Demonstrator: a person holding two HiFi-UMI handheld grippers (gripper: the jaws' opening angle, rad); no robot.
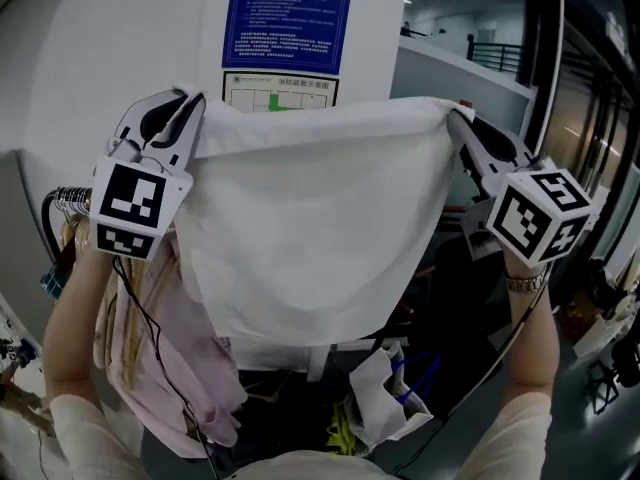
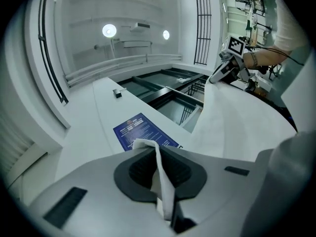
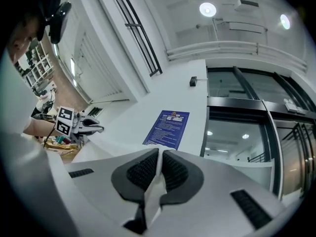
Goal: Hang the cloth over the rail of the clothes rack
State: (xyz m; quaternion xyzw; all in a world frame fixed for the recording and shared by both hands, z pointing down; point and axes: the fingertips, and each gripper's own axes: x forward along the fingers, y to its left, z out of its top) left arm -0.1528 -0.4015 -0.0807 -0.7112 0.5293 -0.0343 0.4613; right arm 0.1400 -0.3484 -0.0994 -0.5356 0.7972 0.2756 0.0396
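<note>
I hold a white cloth (image 1: 310, 228) spread wide and raised in front of a white pillar. My left gripper (image 1: 188, 106) is shut on its upper left corner and my right gripper (image 1: 460, 120) on its upper right corner. The left gripper view shows a fold of the cloth (image 2: 162, 181) pinched between the dark pads (image 2: 136, 174), with the sheet (image 2: 237, 127) running off to the right gripper (image 2: 224, 72). A sliver of cloth (image 3: 157, 186) sits between the right gripper's pads (image 3: 140, 172). The rack's chrome rail (image 1: 68, 200) shows low on the left, below and behind my left gripper.
Pink and cream garments (image 1: 190, 378) hang from the rail, below the cloth's left side. A blue notice (image 1: 288, 13) is fixed to the pillar behind the cloth. Bags and clutter (image 1: 385, 393) lie on the floor beneath. A dark doorway with railings (image 1: 500, 53) opens at the right.
</note>
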